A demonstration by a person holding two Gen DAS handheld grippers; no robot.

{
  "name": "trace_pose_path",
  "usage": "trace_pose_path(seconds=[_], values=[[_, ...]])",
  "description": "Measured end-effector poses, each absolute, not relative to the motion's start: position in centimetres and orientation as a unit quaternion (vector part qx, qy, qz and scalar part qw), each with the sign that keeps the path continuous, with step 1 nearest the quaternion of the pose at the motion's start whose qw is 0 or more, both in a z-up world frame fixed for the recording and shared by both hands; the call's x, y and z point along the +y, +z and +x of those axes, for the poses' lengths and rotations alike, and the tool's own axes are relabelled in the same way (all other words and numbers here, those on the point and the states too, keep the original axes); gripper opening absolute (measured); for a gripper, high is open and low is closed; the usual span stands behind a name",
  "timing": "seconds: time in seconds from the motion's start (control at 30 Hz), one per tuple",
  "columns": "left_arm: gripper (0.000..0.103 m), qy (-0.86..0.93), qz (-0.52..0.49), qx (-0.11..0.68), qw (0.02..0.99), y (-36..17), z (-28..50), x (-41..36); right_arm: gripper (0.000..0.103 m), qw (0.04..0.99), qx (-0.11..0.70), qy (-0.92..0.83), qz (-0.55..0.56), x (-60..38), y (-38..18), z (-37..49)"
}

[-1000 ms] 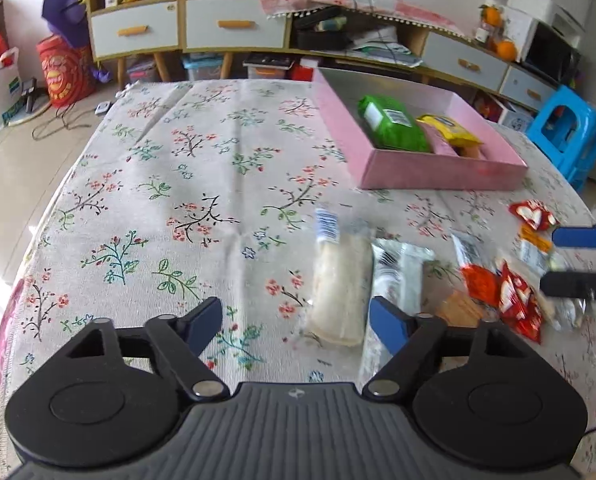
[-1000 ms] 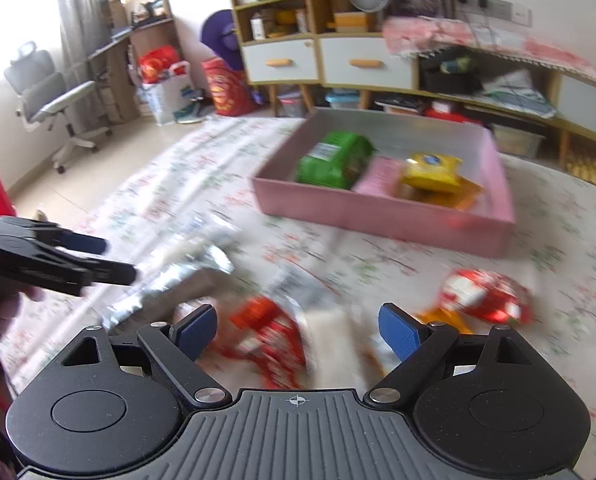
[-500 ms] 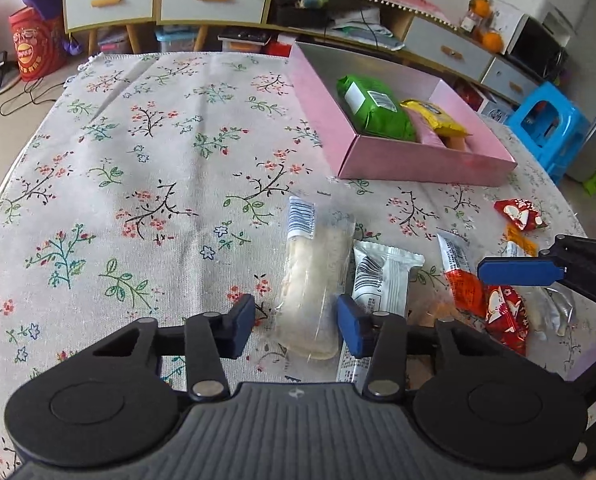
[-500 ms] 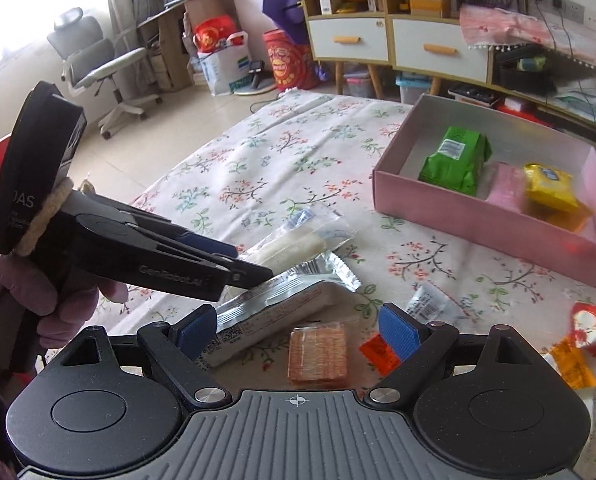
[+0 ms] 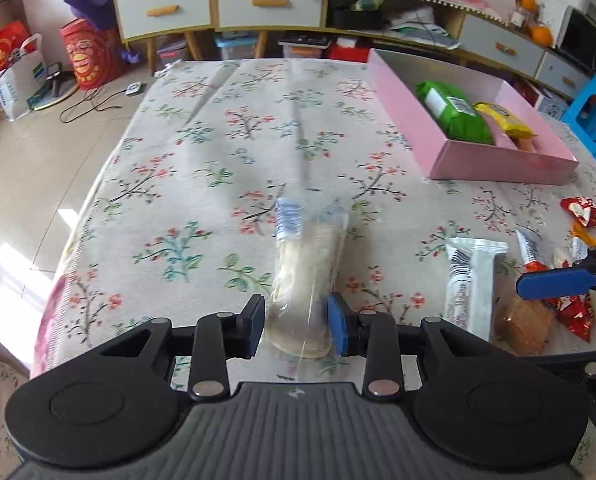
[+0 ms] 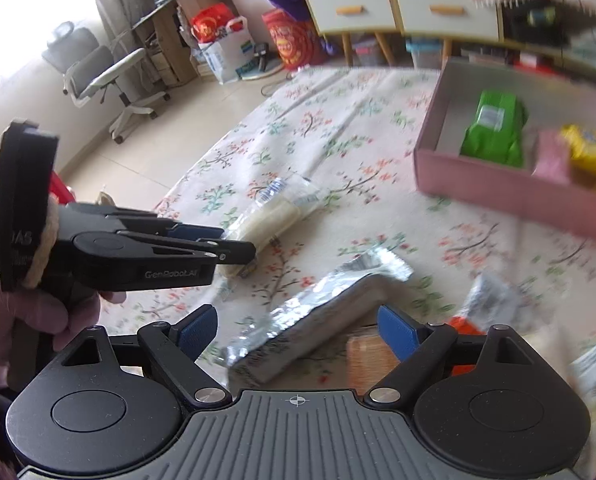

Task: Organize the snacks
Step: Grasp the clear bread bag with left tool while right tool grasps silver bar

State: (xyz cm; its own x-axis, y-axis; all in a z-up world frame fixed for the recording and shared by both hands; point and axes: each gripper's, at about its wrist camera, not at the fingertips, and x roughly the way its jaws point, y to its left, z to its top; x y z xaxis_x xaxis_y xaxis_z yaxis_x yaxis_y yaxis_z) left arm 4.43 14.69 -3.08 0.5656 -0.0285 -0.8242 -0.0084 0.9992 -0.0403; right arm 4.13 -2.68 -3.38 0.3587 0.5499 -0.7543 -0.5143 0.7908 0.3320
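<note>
Only the left wrist view showed the grip head-on: the left gripper [image 5: 296,330] was clenched on the near end of a clear packet of pale snack [image 5: 306,276], its blue pads [image 5: 335,330] pressing both sides at the lower centre of the frame, the jaws having just been closing onto it. From the right wrist view the same packet [image 6: 272,210] appeared side-on at centre left, its far end lying on the floral tablecloth [image 6: 337,128], and a gloved hand [image 6: 30,320] wrapped the handle of the left gripper [image 6: 238,250] at the lower left.

The right gripper [image 6: 296,336] stood released, its jaws wide, with a silver foil bar [image 6: 317,316] lying between and just ahead of them, untouched.

Across the upper left of the left view the cloth lay bare up to the table's far edge. At the upper right sat the pink box [image 5: 497,164], holding a green packet [image 5: 453,112] and a yellow packet [image 5: 501,118].

Beside the silver bar lay a brown biscuit pack [image 5: 523,326], and red wrappers [image 5: 573,312] clustered at the right edge, partly behind the right gripper's blue pad [image 5: 555,285]. The right view was blurred towards its right side.
</note>
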Motion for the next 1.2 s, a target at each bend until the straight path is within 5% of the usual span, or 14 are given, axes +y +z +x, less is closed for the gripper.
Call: trace_pose_path(seconds=[0.2, 0.27, 0.37, 0.77, 1.2], values=[[0.035, 0.002, -0.036, 0.465, 0.884, -3.3, 4.4, 15.9, 0.069, 0.830, 0.475, 0.292, -0.017, -0.3, -4.5, 5.0], [0.036, 0.001, -0.044, 0.462, 0.886, -3.4, 4.3, 16.1, 0.040, 0.833, 0.479, 0.275, -0.036, 0.2, -5.2, 5.3], [0.036, 0.001, -0.050, 0.454, 0.889, -3.4, 4.4, 16.1, 0.034, 0.845, 0.461, 0.266, -0.045, 0.3, -5.4, 5.8], [0.044, 0.007, -0.037, 0.439, 0.898, -4.4, 4.9, 14.9, 0.041, 0.854, 0.451, 0.258, -0.023, -1.0, -5.3, 7.1], [0.029, 0.025, -0.061, 0.449, 0.891, -3.9, 5.1, 14.7, 0.032, 0.851, 0.455, 0.258, -0.039, -0.3, -5.1, 6.6]])
